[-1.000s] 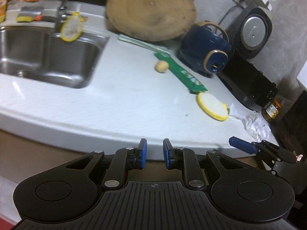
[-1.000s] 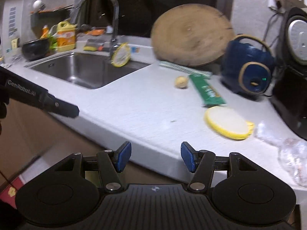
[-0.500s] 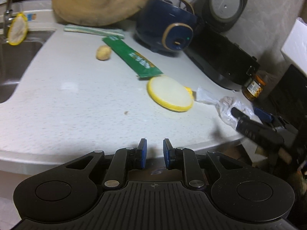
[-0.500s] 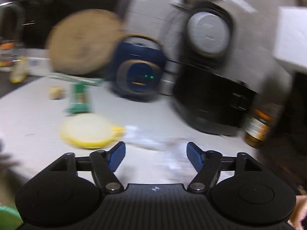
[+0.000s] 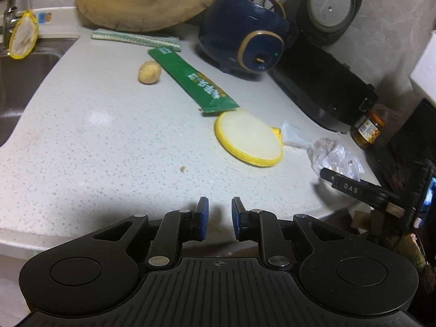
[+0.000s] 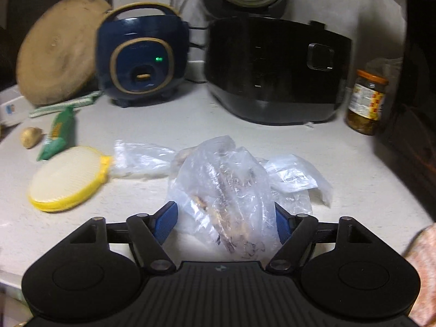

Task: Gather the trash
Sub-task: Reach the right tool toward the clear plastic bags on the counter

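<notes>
The crumpled clear plastic bag (image 6: 223,190) with dark scraps inside lies on the pale speckled worktop (image 5: 95,136), in front of the black rice cooker (image 6: 275,73) and on the side of it away from the wall. The right gripper (image 6: 226,223) has the bag between its blue pads. Its jaws stand wide and are closing; the right pad seems to touch the film while the left one is clear of it, so I judge the bag is not yet gripped.

The left gripper (image 5: 219,219) hovers at the worktop's near edge, well left of the cooker, its jaws nearly shut with a narrow gap and nothing between them.

Nothing looks collected so far. Still on the worktop, all to the left of the black rice cooker: a green snack wrapper (image 5: 190,80), a small potato-like lump (image 5: 149,72) beside it, and a second flat clear plastic piece (image 6: 139,158) touching the yellow-rimmed round sponge (image 5: 249,141). Whether the sponge or the lump counts as trash I cannot tell. The bag is the first pickup in hand; the wrapper and loose plastic remain, and no bin shows in either view.
</notes>
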Motion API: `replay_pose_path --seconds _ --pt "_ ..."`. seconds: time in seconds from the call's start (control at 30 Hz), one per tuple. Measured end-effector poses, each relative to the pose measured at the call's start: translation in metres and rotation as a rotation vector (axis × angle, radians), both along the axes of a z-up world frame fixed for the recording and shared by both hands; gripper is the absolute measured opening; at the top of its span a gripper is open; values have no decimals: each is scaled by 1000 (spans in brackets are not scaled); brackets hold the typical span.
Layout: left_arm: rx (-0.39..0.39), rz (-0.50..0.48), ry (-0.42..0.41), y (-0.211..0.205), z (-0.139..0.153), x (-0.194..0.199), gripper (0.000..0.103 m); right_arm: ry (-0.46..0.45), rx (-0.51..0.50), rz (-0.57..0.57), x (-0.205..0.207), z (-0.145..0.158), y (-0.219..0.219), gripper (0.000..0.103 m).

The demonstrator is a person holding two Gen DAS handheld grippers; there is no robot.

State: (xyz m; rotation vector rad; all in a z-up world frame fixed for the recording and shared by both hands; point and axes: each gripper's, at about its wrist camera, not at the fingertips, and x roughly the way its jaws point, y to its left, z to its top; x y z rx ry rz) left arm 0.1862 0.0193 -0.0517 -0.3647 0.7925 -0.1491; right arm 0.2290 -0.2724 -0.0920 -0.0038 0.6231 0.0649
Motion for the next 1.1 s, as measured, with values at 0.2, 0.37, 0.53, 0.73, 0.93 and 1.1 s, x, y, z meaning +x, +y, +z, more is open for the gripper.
replay_pose_path --seconds 0.2,0.37,0.53,0.73,0.93,1.1 --pt "-2 6 9 1 -1 6 21 9 1 149 -13 -1 32 71" --pt "8 15 9 -1 0 14 21 -8 -8 176 -21 -3 41 71" --pt "20 50 -13 1 9 27 21 -18 8 157 -25 3 32 71" --pt "20 86 -42 5 16 31 21 -62 2 134 -27 16 25 71" --pt "-40 68 -34 2 15 58 21 -129 2 190 -16 39 37 73" --pt "-66 106 -44 -1 20 70 21 -92 53 229 18 44 55 55"
